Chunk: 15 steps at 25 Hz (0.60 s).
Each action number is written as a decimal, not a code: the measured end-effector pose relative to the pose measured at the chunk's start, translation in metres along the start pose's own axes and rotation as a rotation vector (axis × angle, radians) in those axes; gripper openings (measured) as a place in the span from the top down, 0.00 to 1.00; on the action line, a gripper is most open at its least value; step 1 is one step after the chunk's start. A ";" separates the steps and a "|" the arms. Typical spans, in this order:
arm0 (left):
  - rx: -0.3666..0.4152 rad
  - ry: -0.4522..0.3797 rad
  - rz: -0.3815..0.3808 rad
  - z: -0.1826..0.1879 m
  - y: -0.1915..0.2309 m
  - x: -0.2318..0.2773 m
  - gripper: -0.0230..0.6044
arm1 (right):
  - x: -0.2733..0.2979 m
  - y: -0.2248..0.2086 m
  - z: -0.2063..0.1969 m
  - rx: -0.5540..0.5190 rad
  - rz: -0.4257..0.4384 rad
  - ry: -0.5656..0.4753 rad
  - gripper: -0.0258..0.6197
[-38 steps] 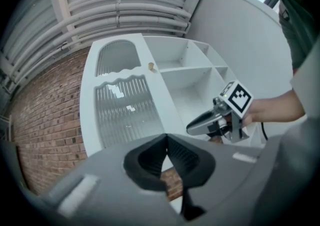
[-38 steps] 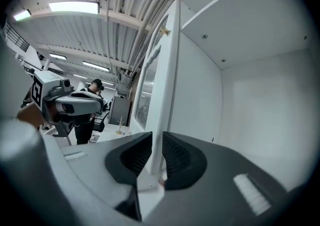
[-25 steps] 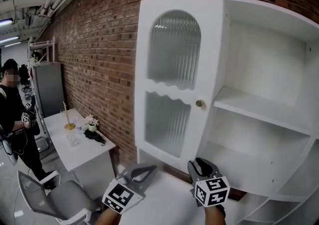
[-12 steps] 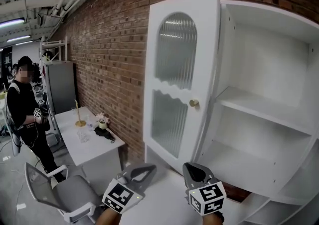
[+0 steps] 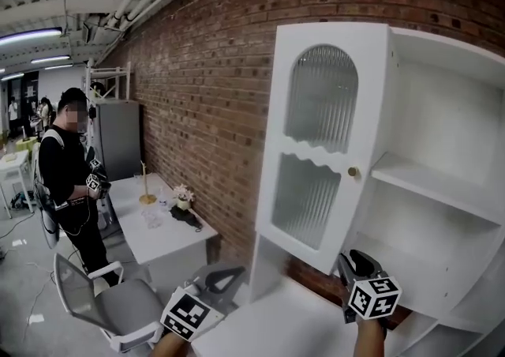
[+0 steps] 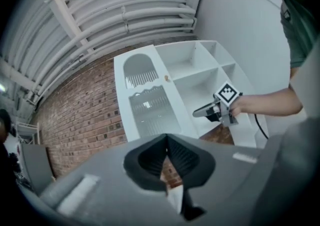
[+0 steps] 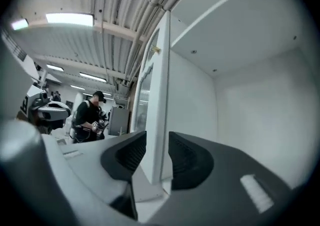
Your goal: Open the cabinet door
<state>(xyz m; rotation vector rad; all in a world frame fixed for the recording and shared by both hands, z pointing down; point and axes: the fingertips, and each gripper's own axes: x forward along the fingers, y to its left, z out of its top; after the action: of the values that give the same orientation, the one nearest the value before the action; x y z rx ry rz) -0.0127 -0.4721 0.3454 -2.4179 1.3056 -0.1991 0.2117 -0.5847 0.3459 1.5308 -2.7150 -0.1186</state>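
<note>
Cabinet (image 5: 442, 150) and door (image 5: 323, 142) sit further right in the head view than a second ago, with more room showing at left and the grippers wider apart. The door stands swung well out, bare shelves behind it. The right gripper (image 5: 353, 261) is at its lower free corner: its fingers have just been opening and stand wide, the door's edge between them, not pinched. The left gripper (image 5: 235, 273) hangs idle, fingers together on nothing. Ungripped, the door could drift back, or a careless sideways push could scrape the fingers along its paint. The knob (image 5: 353, 172) goes unused. Below lies a white surface (image 5: 276, 324). A brick wall (image 5: 197, 110) runs left past a side surface (image 5: 170, 241) with small things, a chair (image 5: 106, 304) and a person (image 5: 69, 166).
</note>
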 end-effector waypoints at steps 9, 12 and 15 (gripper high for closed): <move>0.004 -0.038 -0.088 0.009 -0.013 0.024 0.96 | 0.031 0.009 -0.022 0.010 0.029 0.061 0.72; 0.003 -0.044 -0.113 0.009 -0.018 0.032 0.96 | 0.027 0.013 -0.020 -0.010 0.023 0.055 0.80; 0.000 -0.048 -0.130 0.008 -0.022 0.039 0.96 | 0.019 0.025 -0.020 -0.031 0.041 0.053 0.86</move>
<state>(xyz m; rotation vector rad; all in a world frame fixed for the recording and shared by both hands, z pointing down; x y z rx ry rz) 0.0280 -0.4911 0.3440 -2.4933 1.1286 -0.1752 0.1817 -0.5893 0.3672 1.4481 -2.6885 -0.1174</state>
